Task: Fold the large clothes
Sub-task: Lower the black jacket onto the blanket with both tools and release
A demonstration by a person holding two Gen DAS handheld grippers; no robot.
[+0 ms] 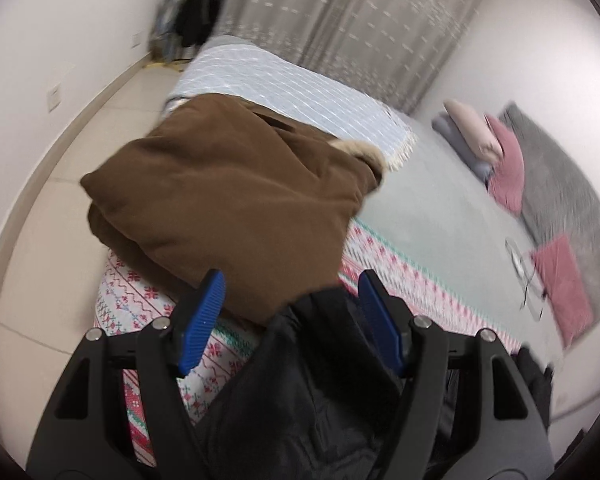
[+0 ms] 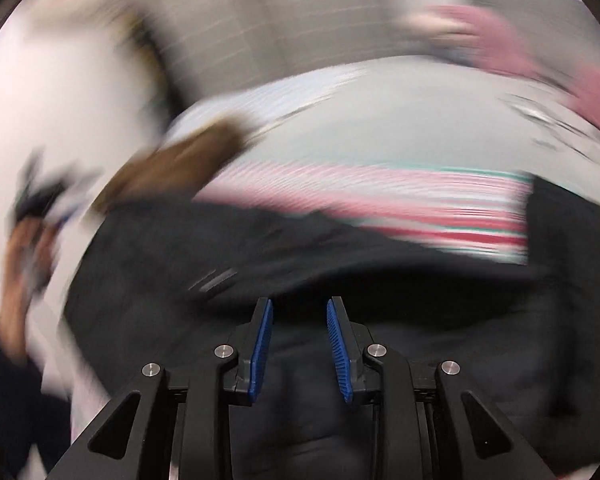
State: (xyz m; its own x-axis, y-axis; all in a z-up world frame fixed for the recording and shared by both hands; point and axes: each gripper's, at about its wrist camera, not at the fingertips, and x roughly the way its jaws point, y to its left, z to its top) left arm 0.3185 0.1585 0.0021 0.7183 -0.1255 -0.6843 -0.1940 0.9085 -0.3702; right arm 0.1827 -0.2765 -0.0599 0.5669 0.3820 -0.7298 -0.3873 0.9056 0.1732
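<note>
A black padded garment (image 1: 324,380) lies on the near edge of the bed, bunched up between my left gripper's blue pads. My left gripper (image 1: 290,284) is open, its jaws wide apart around the black fabric. A folded brown coat (image 1: 228,200) with a fur trim lies just beyond it on the bed. In the heavily blurred right wrist view, my right gripper (image 2: 300,308) is open just above the black garment (image 2: 260,248), holding nothing. The brown coat (image 2: 180,164) shows at the left there.
The bed (image 1: 440,208) has a pale green sheet, a patterned red-and-white blanket (image 1: 140,300) and a light blue striped blanket (image 1: 284,80). Pink and grey pillows (image 1: 508,172) lie at the head. Tiled floor (image 1: 80,152) is left of the bed, curtains behind.
</note>
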